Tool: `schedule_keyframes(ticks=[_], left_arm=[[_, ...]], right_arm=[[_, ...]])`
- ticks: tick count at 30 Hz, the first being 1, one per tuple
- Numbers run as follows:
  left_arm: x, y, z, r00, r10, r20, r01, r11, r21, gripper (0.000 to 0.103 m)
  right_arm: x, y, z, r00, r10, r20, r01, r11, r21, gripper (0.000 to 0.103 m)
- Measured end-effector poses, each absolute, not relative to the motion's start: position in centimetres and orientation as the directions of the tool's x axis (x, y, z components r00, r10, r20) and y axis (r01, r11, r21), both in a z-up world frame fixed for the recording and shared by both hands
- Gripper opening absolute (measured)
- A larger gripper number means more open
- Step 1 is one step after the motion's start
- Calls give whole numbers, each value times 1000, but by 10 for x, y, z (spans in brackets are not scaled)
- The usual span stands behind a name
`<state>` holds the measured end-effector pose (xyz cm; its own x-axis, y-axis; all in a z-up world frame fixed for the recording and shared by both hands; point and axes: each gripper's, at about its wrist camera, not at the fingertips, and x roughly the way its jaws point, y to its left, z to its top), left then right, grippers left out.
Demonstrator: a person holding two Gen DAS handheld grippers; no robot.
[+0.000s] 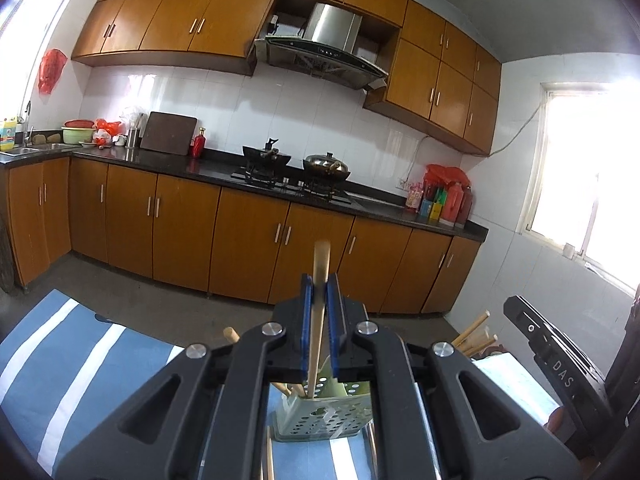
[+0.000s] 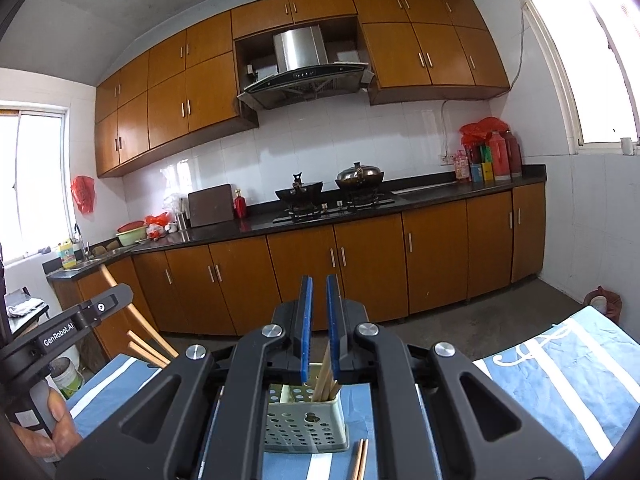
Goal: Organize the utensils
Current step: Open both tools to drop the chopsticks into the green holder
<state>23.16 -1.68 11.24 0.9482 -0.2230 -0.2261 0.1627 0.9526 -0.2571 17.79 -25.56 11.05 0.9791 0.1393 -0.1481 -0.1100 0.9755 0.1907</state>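
Note:
My left gripper (image 1: pixel 319 292) is shut on a wooden utensil handle (image 1: pixel 320 280) that stands upright, its lower end reaching down into a pale green perforated holder (image 1: pixel 320 420) under the jaws. Other wooden sticks (image 1: pixel 288 390) stand in that holder. My right gripper (image 2: pixel 319 292) has its blue pads a narrow gap apart with nothing between them; it hovers above a green perforated holder (image 2: pixel 306 426) with several wooden chopsticks (image 2: pixel 326 380) in it. Loose chopsticks (image 2: pixel 360 460) lie on the cloth in front of it.
Both holders stand on a blue and white striped cloth (image 2: pixel 560 380). More wooden handles (image 1: pixel 474 332) rise to my right in the left wrist view. The other gripper (image 2: pixel 80 320) shows at the left. Kitchen cabinets and a stove (image 2: pixel 332 204) lie ahead.

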Motion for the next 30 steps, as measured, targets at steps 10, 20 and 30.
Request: schedule_keyframes(ticks=[10,20,30], left_arm=[[172,17,109,953,-206,-224,141,951,-276,20],[164,45,-16,800,-141,-583,27,979,-201,26],[161,50,-64,714,-126,-689,9,985,-171,28]], right_arm=[[132,-277,95,968,111,-227,-67,979,190,9],[132,-280,-34,791,134,-597,7,974,227,23],[145,-238,-90,637,184,-749,-44,978,202,22]])
